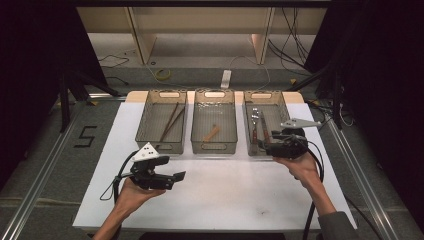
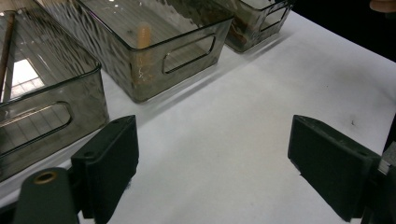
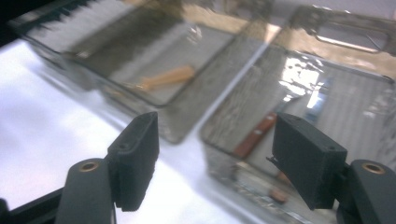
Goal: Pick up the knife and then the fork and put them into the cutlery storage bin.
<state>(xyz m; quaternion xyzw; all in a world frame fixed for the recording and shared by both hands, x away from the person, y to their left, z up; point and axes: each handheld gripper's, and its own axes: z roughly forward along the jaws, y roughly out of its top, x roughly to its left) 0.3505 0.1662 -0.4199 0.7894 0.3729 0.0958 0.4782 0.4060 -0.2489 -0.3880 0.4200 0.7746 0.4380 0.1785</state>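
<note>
At the right of the high view, the right tool [image 1: 264, 148] hangs over the near end of the right bin [image 1: 248, 127], jaws wide with nothing between them. Red-handled cutlery [image 3: 254, 136] lies inside that bin. At lower left, the left tool [image 1: 176, 177] rests wide and empty above the white worktop [image 1: 225, 195], near the left bin [image 1: 145, 120].
</note>
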